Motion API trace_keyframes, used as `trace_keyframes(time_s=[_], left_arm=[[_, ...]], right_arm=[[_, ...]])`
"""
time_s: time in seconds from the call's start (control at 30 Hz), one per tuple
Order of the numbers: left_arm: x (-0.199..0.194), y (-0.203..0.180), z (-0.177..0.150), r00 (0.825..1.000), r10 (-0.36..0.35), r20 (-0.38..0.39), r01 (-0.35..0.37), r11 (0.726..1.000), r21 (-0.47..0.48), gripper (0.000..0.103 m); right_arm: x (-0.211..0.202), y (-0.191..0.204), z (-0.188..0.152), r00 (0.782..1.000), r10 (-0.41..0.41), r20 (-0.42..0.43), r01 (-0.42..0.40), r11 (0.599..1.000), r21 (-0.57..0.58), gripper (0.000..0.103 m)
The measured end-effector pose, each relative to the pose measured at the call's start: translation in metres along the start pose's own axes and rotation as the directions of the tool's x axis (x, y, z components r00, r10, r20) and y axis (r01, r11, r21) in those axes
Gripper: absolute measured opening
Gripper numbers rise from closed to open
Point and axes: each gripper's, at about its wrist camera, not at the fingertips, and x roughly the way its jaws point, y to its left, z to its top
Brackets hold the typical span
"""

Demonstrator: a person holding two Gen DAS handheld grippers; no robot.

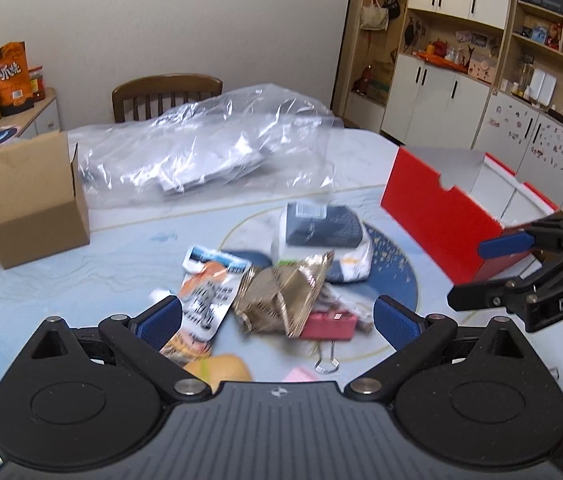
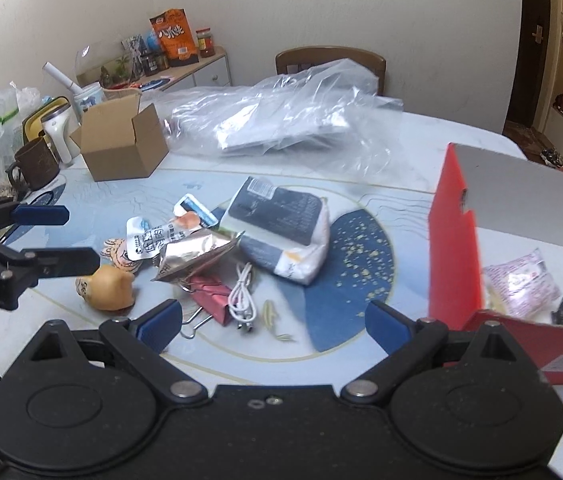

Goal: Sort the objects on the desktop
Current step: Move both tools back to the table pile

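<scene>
A pile of small things lies mid-table: a gold foil packet [image 1: 281, 294] [image 2: 197, 256], a white snack packet [image 1: 205, 296] [image 2: 153, 240], a dark pouch on a white bag [image 1: 321, 226] [image 2: 281, 224], a red binder clip [image 1: 327, 326] [image 2: 211, 300], a white cable [image 2: 243, 296] and a tan toy [image 2: 111, 288] [image 1: 219, 368]. My left gripper [image 1: 277, 320] [image 2: 63, 240] is open and empty just before the gold packet. My right gripper [image 2: 275, 324] [image 1: 477, 272] is open and empty, near the red box [image 1: 445, 216] [image 2: 455, 248], which holds a pink packet [image 2: 519, 280].
An open cardboard box [image 1: 29, 204] [image 2: 121, 152] stands at the left. A crumpled clear plastic bag [image 1: 209, 148] [image 2: 293, 120] covers the far side. A chair [image 1: 165, 94] stands behind. A brown mug [image 2: 35, 160] and bottles sit at the left edge.
</scene>
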Motion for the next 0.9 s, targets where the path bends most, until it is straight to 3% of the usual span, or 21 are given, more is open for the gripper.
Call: trace_keyframes(time_s=[0.57, 0.9], left_arm=[[0.024, 0.035, -0.041, 0.994, 0.044, -0.102, -0.042, 0.999, 0.022, 0.102], [0.038, 0.04, -0.045, 0.99, 0.053, -0.129, -0.049, 0.998, 0.028, 0.102]], right_arm=[[0.053, 0.04, -0.012, 0.996, -0.008, -0.086, 0.007, 1.0, -0.015, 0.093], [0.065, 0.071, -0.025, 0.99, 0.058, -0.131, -0.07, 0.993, -0.09, 0.088]])
